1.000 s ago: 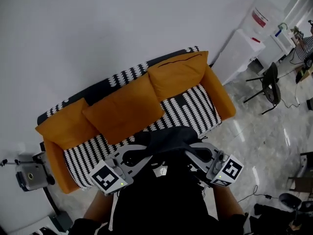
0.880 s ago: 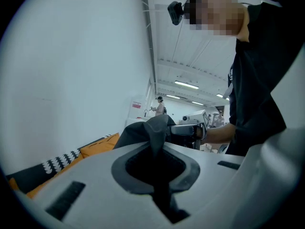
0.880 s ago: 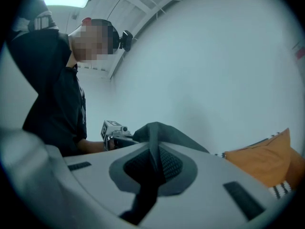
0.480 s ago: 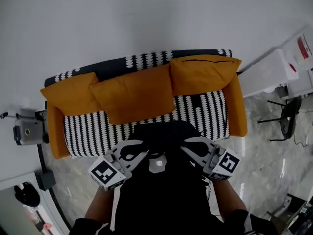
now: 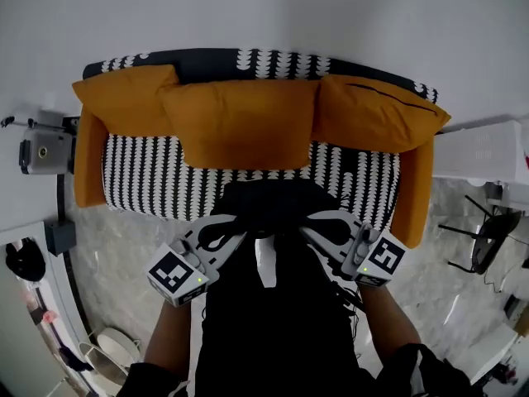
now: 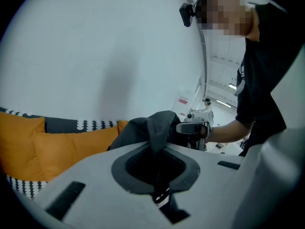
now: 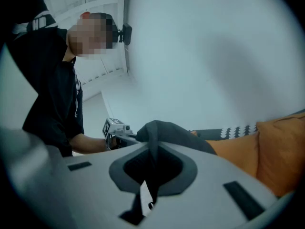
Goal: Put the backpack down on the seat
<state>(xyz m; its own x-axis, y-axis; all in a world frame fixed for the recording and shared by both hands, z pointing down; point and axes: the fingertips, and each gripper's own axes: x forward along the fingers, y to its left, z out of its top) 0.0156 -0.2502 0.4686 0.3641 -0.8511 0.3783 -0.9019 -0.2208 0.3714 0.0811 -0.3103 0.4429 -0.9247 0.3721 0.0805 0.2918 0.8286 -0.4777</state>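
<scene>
Since the earlier frames the sofa [image 5: 149, 180] has swung round to lie square across the head view, and both tools have come lower with the backpack [image 5: 273, 205], whose top now overlaps the sofa's front edge.

The left tool [image 5: 237, 224] is pressed together on a fold of the backpack's dark fabric, which runs up between its jaws in the left gripper view. The right tool [image 5: 312, 222] is likewise clamped on dark fabric from the other side of the backpack. The two tools face each other across the bag's top, with the bag bulging up between them.

The backpack hangs in front of the person, just at the front of the sofa's striped seat and a little right of the sofa's middle. Lower down it merges with the person's black clothing. Whether it touches the seat cannot be told.

Three orange cushions [image 5: 244, 122] lean along the sofa's back, behind the backpack and apart from it, and the striped seat directly behind the bag is bare. Orange armrests [image 5: 87, 164] close off both ends of the sofa. A small grey device on a stand [image 5: 45, 151] sits just beyond the sofa's left end, and a white cabinet [image 5: 483, 151] just beyond its right end. A black chair [image 5: 488, 230] stands on the marble floor [image 5: 124, 238] past the sofa's right front corner.
</scene>
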